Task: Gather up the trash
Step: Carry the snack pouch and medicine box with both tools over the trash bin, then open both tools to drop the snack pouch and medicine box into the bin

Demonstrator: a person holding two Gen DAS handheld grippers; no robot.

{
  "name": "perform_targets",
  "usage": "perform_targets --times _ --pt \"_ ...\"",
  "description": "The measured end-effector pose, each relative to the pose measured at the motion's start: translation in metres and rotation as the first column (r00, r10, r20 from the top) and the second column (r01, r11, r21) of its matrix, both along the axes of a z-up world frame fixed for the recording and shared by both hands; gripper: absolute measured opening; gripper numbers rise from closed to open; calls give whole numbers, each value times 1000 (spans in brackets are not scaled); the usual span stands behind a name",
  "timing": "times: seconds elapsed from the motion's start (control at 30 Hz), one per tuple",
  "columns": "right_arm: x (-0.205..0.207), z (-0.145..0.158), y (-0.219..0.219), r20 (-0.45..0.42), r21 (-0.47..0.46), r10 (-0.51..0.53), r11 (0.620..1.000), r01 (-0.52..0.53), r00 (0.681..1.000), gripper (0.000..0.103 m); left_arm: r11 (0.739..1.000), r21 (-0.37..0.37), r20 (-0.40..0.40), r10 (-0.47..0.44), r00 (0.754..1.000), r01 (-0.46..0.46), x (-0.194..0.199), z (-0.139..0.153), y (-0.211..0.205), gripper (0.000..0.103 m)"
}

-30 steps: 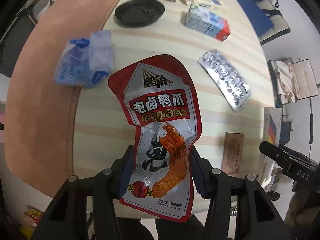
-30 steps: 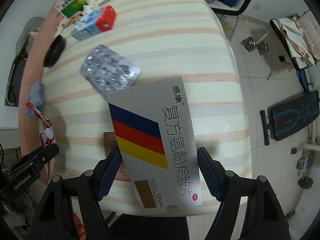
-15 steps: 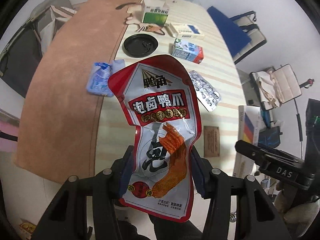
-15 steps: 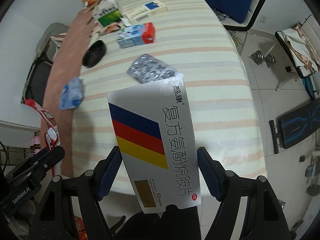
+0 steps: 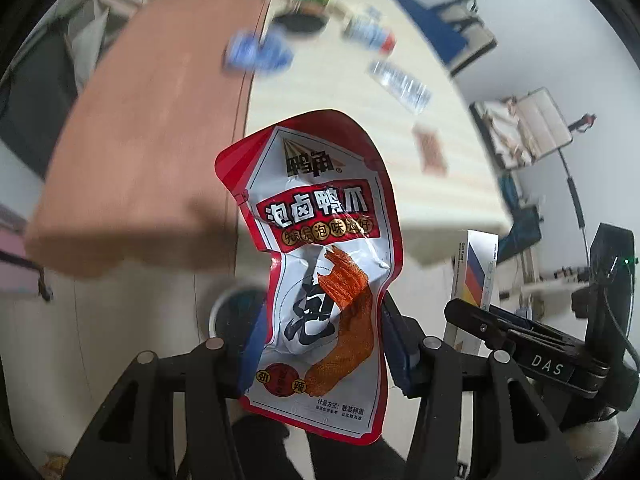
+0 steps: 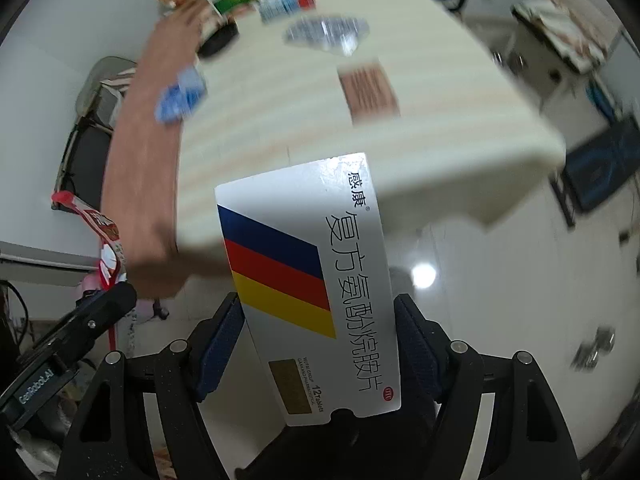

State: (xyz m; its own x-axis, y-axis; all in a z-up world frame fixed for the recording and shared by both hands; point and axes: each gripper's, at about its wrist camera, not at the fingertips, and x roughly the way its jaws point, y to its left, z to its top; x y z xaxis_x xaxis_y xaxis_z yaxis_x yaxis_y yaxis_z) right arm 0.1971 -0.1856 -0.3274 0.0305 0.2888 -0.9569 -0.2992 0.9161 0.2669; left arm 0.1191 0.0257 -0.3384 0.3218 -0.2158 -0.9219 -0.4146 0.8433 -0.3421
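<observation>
Off the near worktop edge: both grippers are seen raised, with floor visible below them.
Left gripper [image 5: 320, 344]: jaws are clenched on the snack wrapper [image 5: 320, 264], which is pinched at its lower half between the blue pads; its red-bordered top stands upright above them.
Right gripper [image 6: 318, 344]: jaws are clamped on the medicine box [image 6: 308, 280], a flat white carton with blue, red and yellow stripes, held edge to edge and tilted slightly left.
Cross-views: the medicine box is also seen at the right of the left wrist view; the snack wrapper is seen at the left edge of the right wrist view.
Worktop [image 5: 340, 120]: cream striped surface with a pink-brown cloth [image 5: 152, 120] laid along its left side; heavily blurred.
Left on the worktop: a blue crumpled packet [image 5: 256, 54] across the cloth border, a silver blister pack [image 5: 400, 86], a small brown card [image 5: 430, 150], a black dish [image 5: 300, 22], a blue and red carton [image 5: 370, 34].
Floor: a round white-rimmed object [image 5: 236, 312] is seen behind the left jaws; identity cannot be told.
</observation>
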Motion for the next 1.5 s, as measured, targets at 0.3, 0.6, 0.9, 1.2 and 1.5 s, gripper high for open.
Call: perform_targets --times 0.3,0.6,0.9,1.2,1.5 --pt "-67 -159 -13 -187 -72 -51 997 39 981 77 992 -110 -207 32 978 -56 -30 -164 9 49" --pt "-74 -359 -4 -318 -22 -79 997 76 945 78 982 -154 -341 50 939 -108 -39 -347 20 85" --pt "-88 -448 5 -265 -76 -25 997 5 964 103 991 88 -366 127 922 -101 -68 -383 29 103" --pt "-93 -427 3 -190 -234 38 969 -83 981 103 982 174 -391 137 910 -73 -80 -362 21 103" --pt "-94 -383 4 -159 -278 82 952 -124 984 103 981 182 -396 136 908 -68 -89 -328 9 103"
